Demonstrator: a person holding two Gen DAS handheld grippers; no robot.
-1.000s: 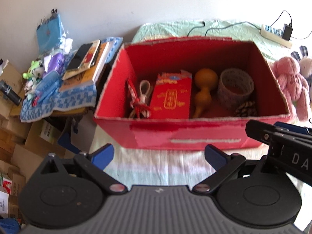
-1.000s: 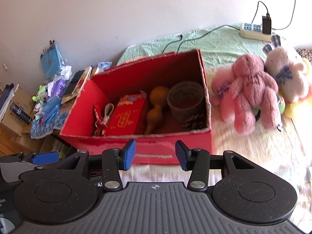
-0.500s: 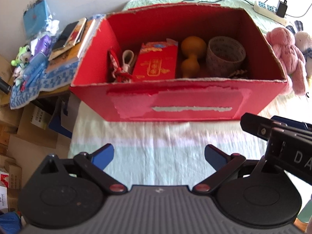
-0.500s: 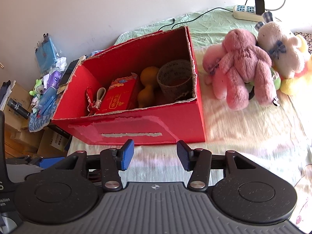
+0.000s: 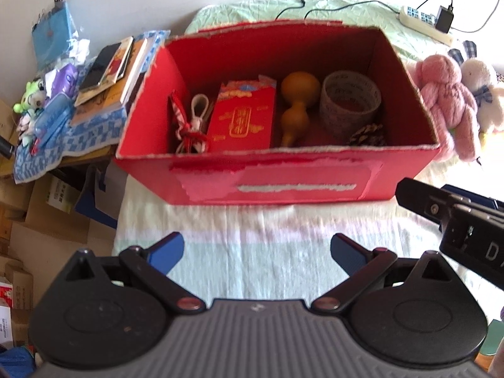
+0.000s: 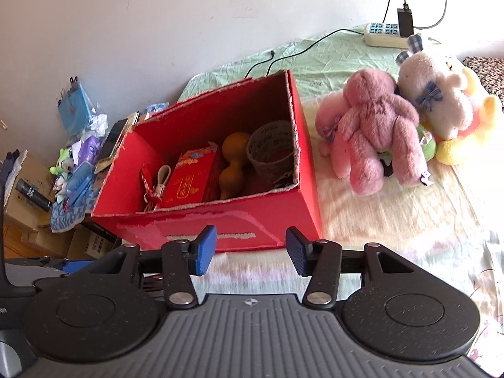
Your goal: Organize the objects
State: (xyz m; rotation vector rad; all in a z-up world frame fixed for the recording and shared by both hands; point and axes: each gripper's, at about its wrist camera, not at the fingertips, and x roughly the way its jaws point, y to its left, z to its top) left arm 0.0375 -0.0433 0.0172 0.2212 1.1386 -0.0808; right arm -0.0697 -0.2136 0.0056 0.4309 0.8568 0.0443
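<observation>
Right gripper (image 6: 250, 252) gapes empty; box wall (image 6: 285, 186) half-hides the pinecone (image 6: 283, 180).

A box (image 5: 283, 186) sits on the bed (image 5: 252, 245); inside it, from left to right, lie a knotted cord (image 5: 192, 123), a packet (image 5: 242, 119), a gourd (image 5: 297, 104) and a cup (image 5: 349, 100), with a pine cone (image 5: 367, 135) near the cup. Plush toys (image 6: 378, 129) lie right of the box, a power strip (image 6: 386, 34) far behind them. Books (image 5: 110, 72) are stacked to the box's left.
</observation>
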